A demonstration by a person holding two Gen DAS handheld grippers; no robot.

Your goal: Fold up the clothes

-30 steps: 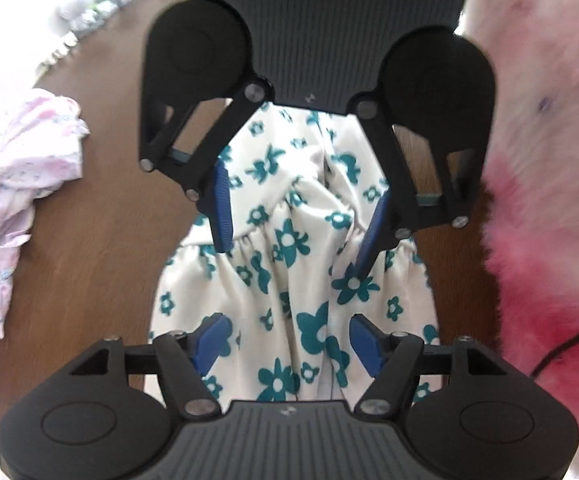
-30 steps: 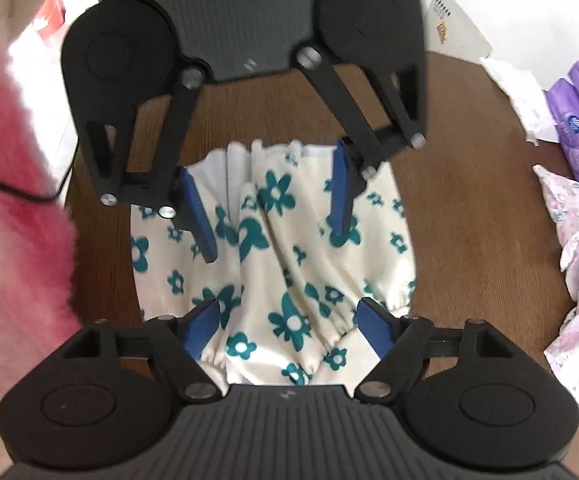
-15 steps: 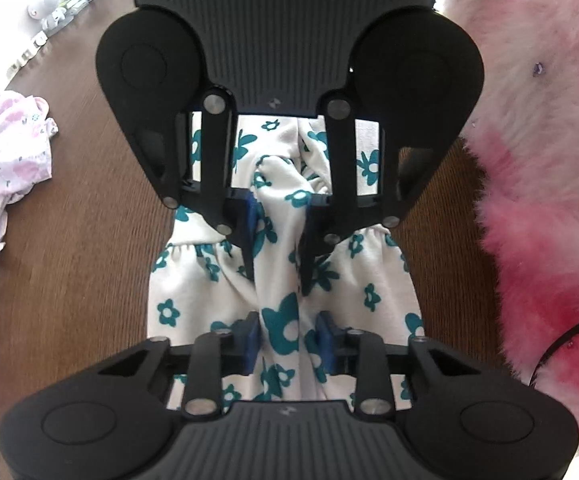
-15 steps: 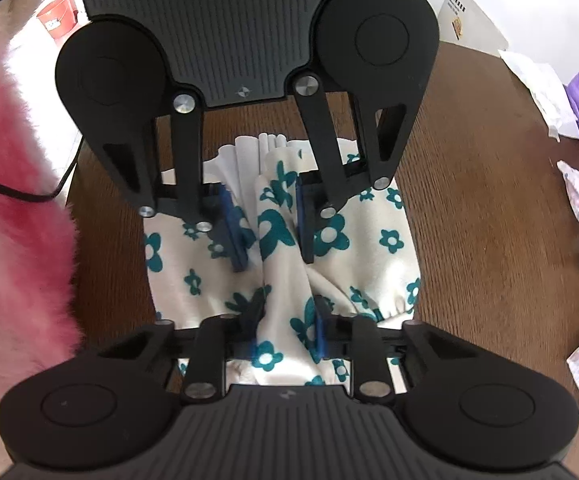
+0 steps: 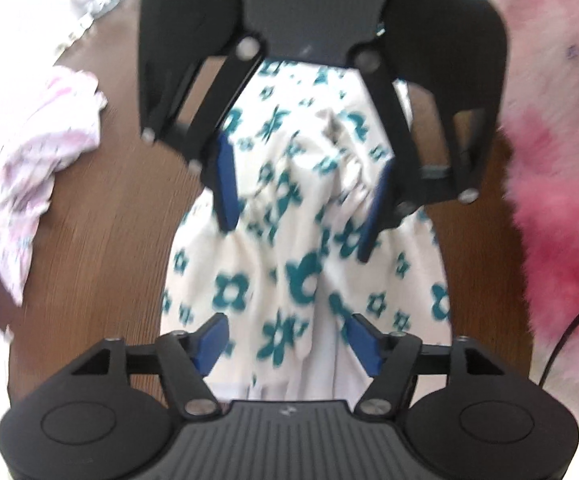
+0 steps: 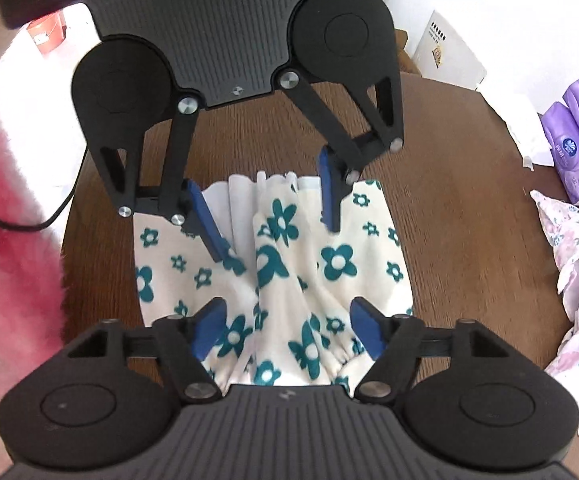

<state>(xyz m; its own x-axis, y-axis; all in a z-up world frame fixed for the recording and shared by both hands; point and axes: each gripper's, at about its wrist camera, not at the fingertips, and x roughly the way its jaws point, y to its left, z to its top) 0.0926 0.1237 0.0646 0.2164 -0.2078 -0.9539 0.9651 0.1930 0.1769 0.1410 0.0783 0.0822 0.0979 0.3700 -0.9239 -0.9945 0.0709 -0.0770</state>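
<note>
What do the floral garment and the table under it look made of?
Floral garment: soft, thin woven fabric, probably cotton, matte; it gathers and creases in folds. Table: brown wood or wood-look laminate, with visible grain lines and a slight sheen; I cannot tell which.

The left gripper (image 5: 285,338) hangs over the white dress with teal flowers (image 5: 289,248), its jaws spread wide and gripping nothing. The right gripper (image 5: 301,200) faces it, also spread (blue pads showing). The dress lies on the brown desk (image 5: 101,240); a pink garment (image 5: 29,160) sits leftward.
</note>
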